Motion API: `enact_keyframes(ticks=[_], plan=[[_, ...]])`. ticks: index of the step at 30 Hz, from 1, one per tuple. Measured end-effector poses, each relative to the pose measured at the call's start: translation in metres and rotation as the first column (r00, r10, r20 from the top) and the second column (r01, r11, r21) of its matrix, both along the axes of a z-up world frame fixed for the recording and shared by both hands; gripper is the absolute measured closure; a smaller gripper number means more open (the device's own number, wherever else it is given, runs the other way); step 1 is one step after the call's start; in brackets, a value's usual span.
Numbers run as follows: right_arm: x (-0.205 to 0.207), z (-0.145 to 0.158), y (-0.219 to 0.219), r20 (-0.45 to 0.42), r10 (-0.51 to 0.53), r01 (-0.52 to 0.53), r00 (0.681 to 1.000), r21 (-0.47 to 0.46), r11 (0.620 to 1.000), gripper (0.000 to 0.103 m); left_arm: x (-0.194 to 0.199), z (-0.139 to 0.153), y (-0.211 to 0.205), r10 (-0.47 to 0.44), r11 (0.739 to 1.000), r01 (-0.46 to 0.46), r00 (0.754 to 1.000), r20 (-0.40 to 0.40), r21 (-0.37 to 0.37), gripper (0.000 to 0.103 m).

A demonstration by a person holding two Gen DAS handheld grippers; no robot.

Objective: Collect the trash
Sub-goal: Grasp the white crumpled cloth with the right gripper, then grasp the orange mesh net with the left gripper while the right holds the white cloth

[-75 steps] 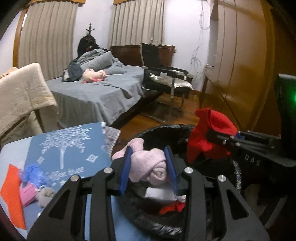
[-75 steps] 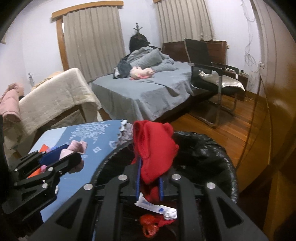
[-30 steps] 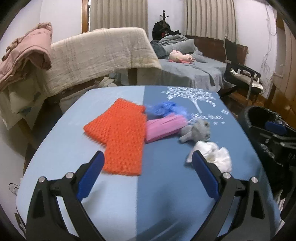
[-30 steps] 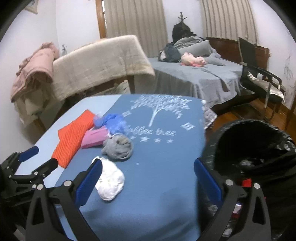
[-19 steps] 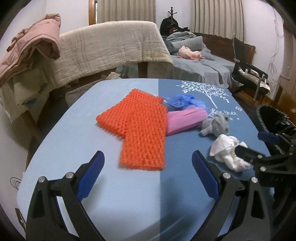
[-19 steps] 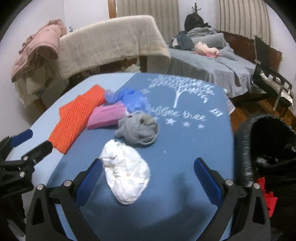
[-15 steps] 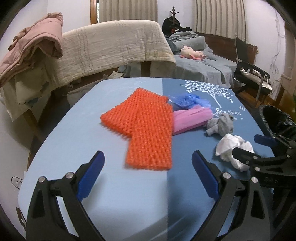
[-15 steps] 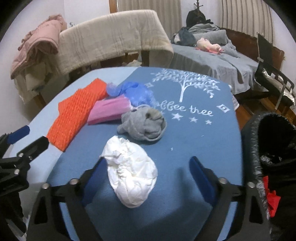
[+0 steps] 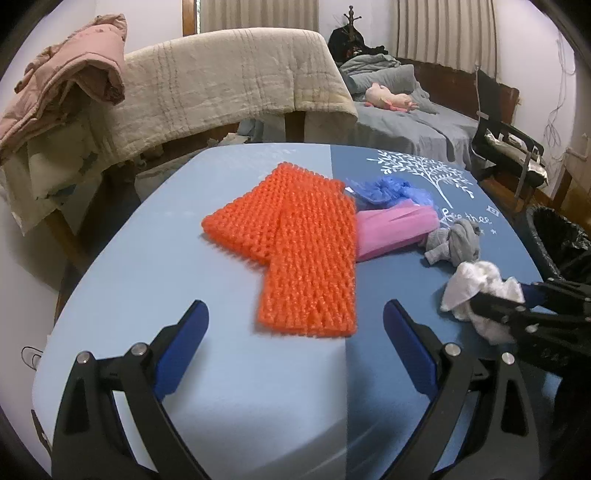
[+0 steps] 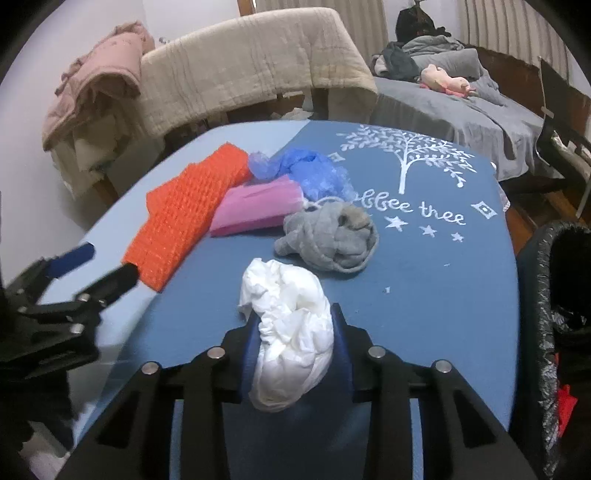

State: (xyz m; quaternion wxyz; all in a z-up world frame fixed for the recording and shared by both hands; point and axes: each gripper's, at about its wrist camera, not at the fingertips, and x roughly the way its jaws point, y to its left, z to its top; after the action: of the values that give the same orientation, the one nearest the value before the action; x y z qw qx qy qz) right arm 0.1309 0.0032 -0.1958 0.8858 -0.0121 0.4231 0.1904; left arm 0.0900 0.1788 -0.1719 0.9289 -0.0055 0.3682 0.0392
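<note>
Both tongs swung from the bin back over the table (image 9: 236, 387); the right tongs (image 10: 293, 354) just closed onto the white wad (image 10: 291, 325) at the near edge, the left tongs (image 9: 295, 339) gape wide and empty. Squeeze firmly, lift straight. Left to collect: one orange knit (image 9: 295, 243), one pink pack (image 10: 255, 210), one blue bag (image 10: 306, 171), one grey sock (image 10: 332, 236).

White walls, curtained windows (image 9: 258, 14), grey bed (image 10: 461, 107), wooden floor (image 10: 524, 218), quilt-draped furniture (image 9: 229, 77)
</note>
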Motion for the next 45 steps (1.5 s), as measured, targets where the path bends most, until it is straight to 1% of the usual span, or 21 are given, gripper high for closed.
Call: enact_keyframes(ticks=[6,8,9,10,12,15,17,18,19,20,22,23,25,31,35,45], plan=[[-0.002,0.017,-0.021,0.046,-0.049,0.049,0.998,0.011,0.999,0.067,0.013,-0.001,-0.006,-0.009,1.000,0.009,1.000,0.008,-0.002,0.011],[0.000,0.021,-0.027,0.053,-0.068,0.067,0.996,0.013,0.998,0.067,0.021,-0.002,-0.006,-0.006,1.000,0.006,1.000,0.004,-0.009,0.014],[0.001,0.022,-0.030,0.054,-0.075,0.074,0.996,0.013,0.997,0.067,0.025,-0.003,-0.006,-0.005,1.000,0.005,1.000,-0.002,-0.017,0.018],[0.003,0.023,-0.032,0.056,-0.080,0.079,0.995,0.011,0.997,0.067,0.029,-0.004,-0.006,-0.003,1.000,0.003,1.000,-0.007,-0.020,0.020],[0.005,0.024,-0.035,0.059,-0.089,0.089,0.994,0.007,0.996,0.067,0.038,-0.007,-0.006,0.004,1.000,-0.004,1.000,-0.017,-0.025,0.022],[0.007,0.022,-0.040,0.054,-0.099,0.099,0.994,0.008,0.995,0.067,0.048,-0.012,-0.004,0.008,0.999,-0.010,0.999,-0.047,-0.035,0.028],[0.008,0.021,-0.041,0.051,-0.103,0.103,0.993,0.006,0.995,0.067,0.054,-0.015,-0.003,0.009,0.999,-0.012,0.997,-0.071,-0.045,0.036],[0.008,0.020,-0.042,0.048,-0.103,0.103,0.993,0.005,0.995,0.067,0.057,-0.017,-0.003,0.004,0.999,-0.008,0.996,-0.085,-0.050,0.047],[0.008,0.019,-0.042,0.046,-0.103,0.103,0.994,0.004,0.995,0.067,0.058,-0.018,-0.004,-0.001,0.999,-0.003,0.996,-0.094,-0.050,0.054],[0.007,0.019,-0.042,0.044,-0.103,0.103,0.994,0.005,0.995,0.067,0.058,-0.019,-0.003,-0.006,0.999,0.001,0.996,-0.093,-0.051,0.057],[0.006,0.019,-0.042,0.044,-0.103,0.103,0.994,0.006,0.995,0.067,0.056,-0.016,-0.005,-0.012,0.999,0.009,0.997,-0.076,-0.047,0.072],[0.006,0.019,-0.042,0.044,-0.102,0.102,0.994,0.005,0.995,0.066,0.054,-0.015,-0.006,-0.017,0.999,0.014,0.998,-0.067,-0.045,0.077],[0.006,0.020,-0.043,0.045,-0.102,0.102,0.994,0.005,0.995,0.066,0.051,-0.012,-0.009,-0.025,0.999,0.023,0.999,-0.048,-0.041,0.091],[0.002,0.025,-0.046,0.058,-0.111,0.110,0.992,0.013,0.994,0.066,0.040,0.000,-0.013,-0.014,0.998,0.013,1.000,-0.016,-0.065,0.093],[-0.002,0.033,-0.050,0.069,-0.121,0.119,0.990,0.025,0.993,0.066,0.029,0.013,-0.017,-0.013,0.997,0.014,1.000,0.014,-0.070,0.093],[-0.012,0.066,-0.063,0.126,-0.151,0.143,0.980,0.070,0.987,0.066,0.012,0.049,-0.037,-0.031,0.998,0.034,0.997,0.067,-0.053,0.093]])
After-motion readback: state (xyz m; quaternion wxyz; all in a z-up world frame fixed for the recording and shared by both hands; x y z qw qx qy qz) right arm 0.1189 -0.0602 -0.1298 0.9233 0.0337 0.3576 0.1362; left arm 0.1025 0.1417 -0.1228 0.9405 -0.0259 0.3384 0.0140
